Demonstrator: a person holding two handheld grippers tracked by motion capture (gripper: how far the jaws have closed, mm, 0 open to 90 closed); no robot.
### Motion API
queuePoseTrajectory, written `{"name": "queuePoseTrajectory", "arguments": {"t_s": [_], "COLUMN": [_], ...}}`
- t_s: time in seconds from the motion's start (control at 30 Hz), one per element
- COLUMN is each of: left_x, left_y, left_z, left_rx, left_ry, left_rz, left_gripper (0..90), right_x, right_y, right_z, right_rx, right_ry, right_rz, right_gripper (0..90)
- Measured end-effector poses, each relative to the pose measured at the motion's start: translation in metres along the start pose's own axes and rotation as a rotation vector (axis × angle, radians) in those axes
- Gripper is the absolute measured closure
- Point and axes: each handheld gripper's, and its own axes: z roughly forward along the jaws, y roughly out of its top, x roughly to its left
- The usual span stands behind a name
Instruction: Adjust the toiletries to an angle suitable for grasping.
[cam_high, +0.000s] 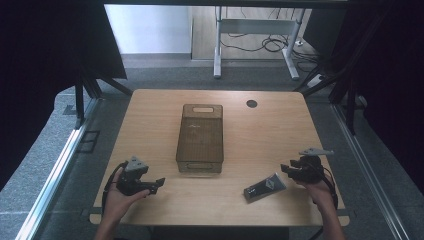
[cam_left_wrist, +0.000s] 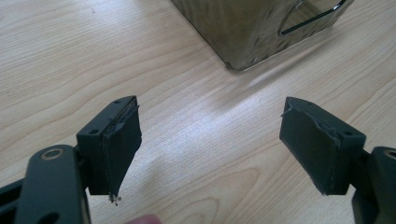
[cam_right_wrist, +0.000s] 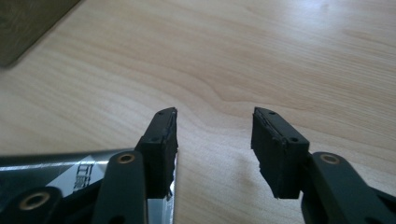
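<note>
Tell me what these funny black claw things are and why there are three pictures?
A person sits at a light wooden table and holds a pair of black hand-held tongs in each hand: the left tongs and the right tongs. One picture looks down from above. The other two come from small cameras riding on each pair of tongs. On the table stand a see-through brownish plastic box and a flat black-and-silver tube. Nothing is held. The right tongs are open beside the tube's end, perhaps about to grab it.

Black tongs (cam_high: 286, 168), grey three-cornered plates.
</note>
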Motion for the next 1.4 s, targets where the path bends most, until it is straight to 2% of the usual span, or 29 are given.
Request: {"name": "queuePoseTrajectory", "arguments": {"t_s": [0.1,0.2,0.37,0.4,0.43,0.6,0.83,0.9,1.1,1.27,1.4], "left_x": [0.0,0.001,0.0,0.0,-0.001,-0.003,-0.002,-0.002,-0.005,-0.005,-0.004], "left_y": [0.0,-0.001,0.0,0.0,0.0,0.001,0.0,0.0,0.002,0.001,0.001], "left_z": [-0.001,-0.002,-0.002,-0.002,-0.002,-0.002,-0.002,-0.003,-0.007,-0.004,-0.004], "left_rx": [-0.003,-0.008,-0.007,-0.007,-0.008,-0.006,-0.003,-0.007,-0.018,-0.01,-0.009], "left_ry": [-0.003,-0.01,-0.015,-0.015,-0.015,-0.016,-0.021,-0.023,-0.03,-0.027,-0.028], "left_rz": [0.001,0.001,0.001,0.001,0.002,0.011,0.011,0.012,0.018,0.017,0.017], "left_gripper": [20.9,20.9,20.9,20.9,20.9,20.9,20.9,20.8,20.9,20.9,20.9], "right_x": [0.002,0.007,0.018,0.018,0.02,0.023,0.038,0.046,0.056,0.066,0.072], "right_y": [0.006,0.013,0.026,0.026,0.031,0.037,0.046,0.048,0.048,0.046,0.043], "right_z": [-0.003,-0.009,-0.014,-0.014,-0.015,-0.015,-0.016,-0.014,-0.01,-0.008,-0.005], "right_rx": [0.048,0.091,0.198,0.198,0.227,0.257,0.293,0.313,0.349,0.378,0.396], "right_ry": [-0.002,0.018,0.036,0.036,0.036,0.036,0.081,0.096,0.118,0.157,0.169], "right_rz": [-0.032,-0.047,-0.102,-0.102,-0.116,-0.135,-0.195,-0.216,-0.241,-0.267,-0.278], "right_gripper": [57.4,62.3,70.2,70.2,74.4,81.2,88.7,89.1,89.4,89.4,89.4]}}
